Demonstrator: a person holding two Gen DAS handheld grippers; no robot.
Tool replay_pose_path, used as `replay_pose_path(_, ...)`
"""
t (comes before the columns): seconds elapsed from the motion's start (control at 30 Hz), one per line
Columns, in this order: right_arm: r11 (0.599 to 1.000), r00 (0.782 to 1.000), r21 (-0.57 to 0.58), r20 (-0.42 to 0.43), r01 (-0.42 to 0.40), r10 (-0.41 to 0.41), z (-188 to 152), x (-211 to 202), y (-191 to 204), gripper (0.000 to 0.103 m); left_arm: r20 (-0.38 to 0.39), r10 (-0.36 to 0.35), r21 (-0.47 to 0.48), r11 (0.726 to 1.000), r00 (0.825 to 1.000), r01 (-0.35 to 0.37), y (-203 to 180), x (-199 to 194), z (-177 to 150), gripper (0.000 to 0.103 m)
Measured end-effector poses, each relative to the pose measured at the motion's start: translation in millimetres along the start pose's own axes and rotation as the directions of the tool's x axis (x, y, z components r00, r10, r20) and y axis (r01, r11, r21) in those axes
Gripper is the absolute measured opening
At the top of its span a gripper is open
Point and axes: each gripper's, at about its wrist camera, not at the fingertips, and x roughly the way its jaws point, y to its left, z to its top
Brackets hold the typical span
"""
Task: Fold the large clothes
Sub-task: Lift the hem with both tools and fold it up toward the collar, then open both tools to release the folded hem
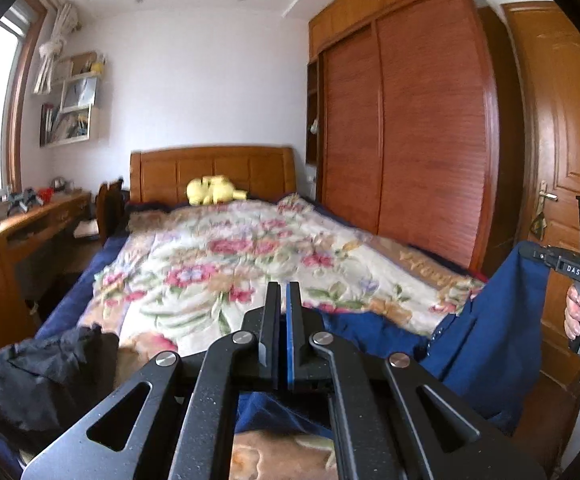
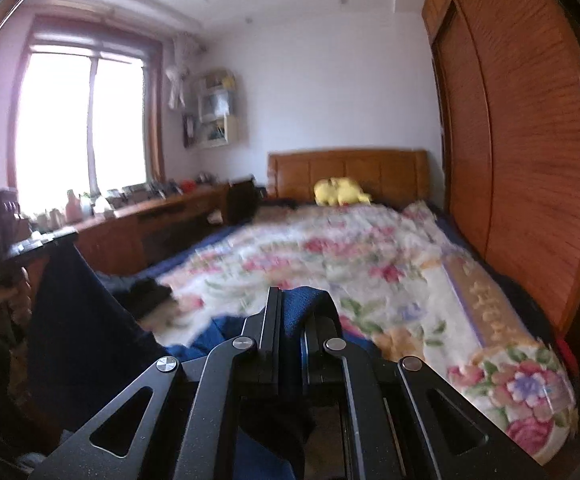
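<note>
Blue garment (image 1: 490, 320): one edge pinched in each closed hand-held gripper, left (image 1: 283, 292) and right (image 2: 290, 300), held spread above the bed (image 1: 218, 248), presumably to hang flat for folding.

Overexposed window (image 2: 78, 128) daylight, motion blur, fisheye-warped edges.

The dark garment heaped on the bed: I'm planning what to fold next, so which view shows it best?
The left wrist view: the dark garment fills its lower left corner, close and unblocked. The right wrist view shows only a small dark lump beyond the lifted blue cloth.
</note>
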Motion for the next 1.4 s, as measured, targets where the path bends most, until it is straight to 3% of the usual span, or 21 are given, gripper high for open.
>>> replay_pose_path(0.33, 0.999, 0.993, 0.035, -0.122, 0.011, -0.007, -21.6, 90.3, -22.9, 0.007, -0.139, 0.036, -0.065, 0.997, 0.990, -0.046, 20.1, 78.8, -27.4, 0.002)
replay_pose_path(0.67, 1.000, 0.989, -0.026, -0.147, 0.012, -0.016, 29.0, 144.7, -41.3, 0.007, -0.186, 0.071, -0.057, 0.995, 0.980, -0.083, 25.4, 149.2, -0.1, 0.002)
replay_pose_path(1.13, 0.991, 0.990, 0.039, -0.072, 0.126, -0.123, 37.4, 217.3, -82.5, 0.007, -0.189, 0.143, -0.052, 0.987, 0.972, -0.155, 55.5, 223.6, 33.2, 0.002)
replay_pose_path(1.4, 0.991, 0.976, 0.006, -0.179, 0.131, -0.127, 23.3, 259.4, -77.5, 0.007, -0.242, 0.153, -0.048, 0.984, 0.958, -0.169, 61.2, 267.6, 23.3, 0.002)
